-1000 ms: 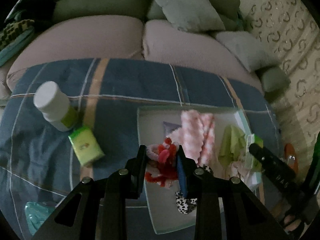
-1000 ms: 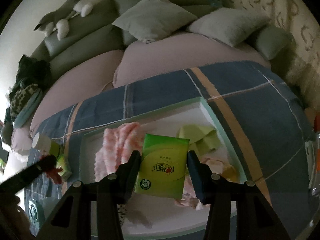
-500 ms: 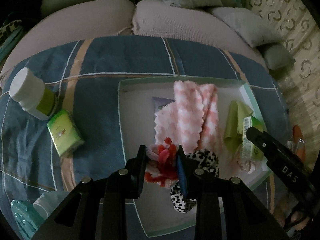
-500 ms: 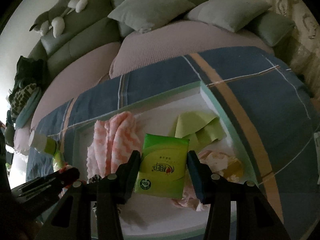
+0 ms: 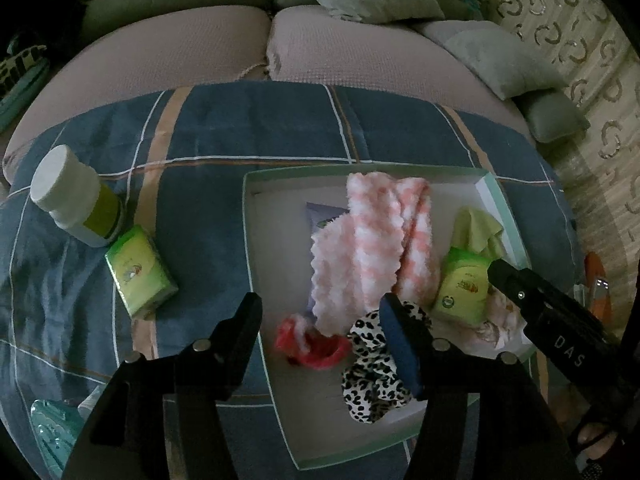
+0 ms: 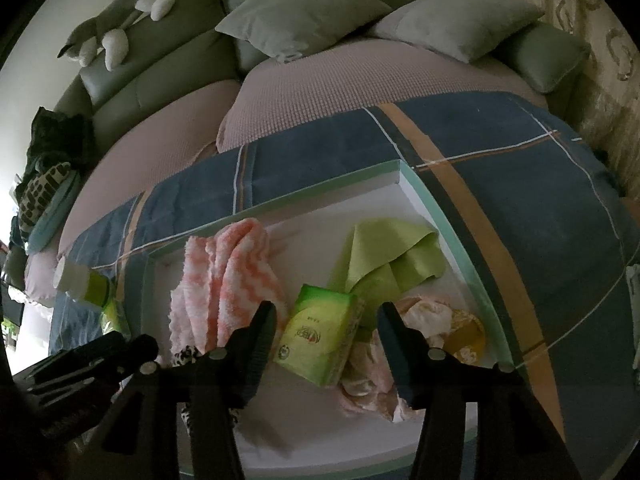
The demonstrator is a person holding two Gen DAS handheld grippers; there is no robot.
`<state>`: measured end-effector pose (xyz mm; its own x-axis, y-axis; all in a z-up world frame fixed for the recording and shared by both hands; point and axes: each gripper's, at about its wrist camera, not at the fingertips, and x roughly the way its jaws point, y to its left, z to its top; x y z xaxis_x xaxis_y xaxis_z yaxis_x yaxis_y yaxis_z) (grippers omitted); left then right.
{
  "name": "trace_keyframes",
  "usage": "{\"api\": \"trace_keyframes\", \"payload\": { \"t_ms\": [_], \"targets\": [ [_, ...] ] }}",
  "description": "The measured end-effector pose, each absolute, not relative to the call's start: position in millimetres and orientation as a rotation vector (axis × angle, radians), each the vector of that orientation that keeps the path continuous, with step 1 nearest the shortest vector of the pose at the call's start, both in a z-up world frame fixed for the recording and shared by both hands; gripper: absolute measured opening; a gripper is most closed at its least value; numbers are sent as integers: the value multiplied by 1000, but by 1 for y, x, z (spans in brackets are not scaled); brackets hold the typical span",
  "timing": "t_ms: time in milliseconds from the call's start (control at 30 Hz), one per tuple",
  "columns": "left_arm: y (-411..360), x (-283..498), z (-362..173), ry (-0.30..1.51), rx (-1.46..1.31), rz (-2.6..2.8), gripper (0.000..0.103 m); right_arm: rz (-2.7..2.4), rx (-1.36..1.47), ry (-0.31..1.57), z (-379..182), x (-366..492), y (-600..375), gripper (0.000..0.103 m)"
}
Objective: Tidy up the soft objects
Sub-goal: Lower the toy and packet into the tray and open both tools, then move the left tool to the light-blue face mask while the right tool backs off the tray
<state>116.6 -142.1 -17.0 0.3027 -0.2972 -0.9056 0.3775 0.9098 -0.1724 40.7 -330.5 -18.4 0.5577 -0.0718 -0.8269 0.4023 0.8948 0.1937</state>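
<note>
White tray (image 5: 276, 264) holds pink towel (image 5: 372, 240), scrunchies, tissue pkt (image 6: 320, 332), maybe socks.

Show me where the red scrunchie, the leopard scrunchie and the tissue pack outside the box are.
red scrunchie (image 5: 310, 346): left wrist view, on its ruffled ring.
leopard scrunchie (image 5: 374, 376): left wrist view, on its spotted fabric.
tissue pack (image 5: 140, 270): left wrist view, on its green top face.

Both grippers have let go. The left gripper (image 5: 320, 320) now stands wide apart, the red scrunchie (image 5: 310, 344) lying in the tray (image 5: 256, 264) between its fingers. The right gripper (image 6: 326, 330) has spread too, its green tissue pack (image 6: 320, 332) dropped tilted between the fingers.
</note>
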Motion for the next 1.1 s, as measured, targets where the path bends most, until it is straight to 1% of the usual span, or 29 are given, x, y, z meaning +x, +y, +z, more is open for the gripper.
{"api": "trace_keyframes", "payload": {
  "t_ms": [33, 100, 133, 167, 200, 233, 300, 700, 1100],
  "targets": [
    [-141, 117, -17, 1179, 78, -443, 62, -289, 383, 944, -18, 41, -330, 57],
    [-138, 118, -15, 1168, 84, -429, 67, -294, 376, 946, -18, 42, -330, 59],
    [-137, 119, -14, 1158, 89, -418, 78, -296, 373, 946, -18, 42, -329, 66],
    [-135, 119, -14, 1150, 90, -407, 91, -298, 370, 942, -18, 42, -329, 71],
    [-132, 121, -13, 1141, 87, -389, 94, -300, 368, 937, -17, 42, -328, 84],
    [-129, 122, -13, 1138, 82, -376, 94, -300, 365, 932, -17, 42, -328, 94],
    [-122, 126, -13, 1136, 63, -356, 95, -301, 357, 925, -17, 41, -327, 103],
    [-78, 139, -9, 1115, -17, -233, 96, -312, 340, 938, -18, 42, -325, 103],
    [-38, 131, 16, 1056, -26, -162, 96, -261, 294, 931, -12, 45, -300, 103]
  ]
}}
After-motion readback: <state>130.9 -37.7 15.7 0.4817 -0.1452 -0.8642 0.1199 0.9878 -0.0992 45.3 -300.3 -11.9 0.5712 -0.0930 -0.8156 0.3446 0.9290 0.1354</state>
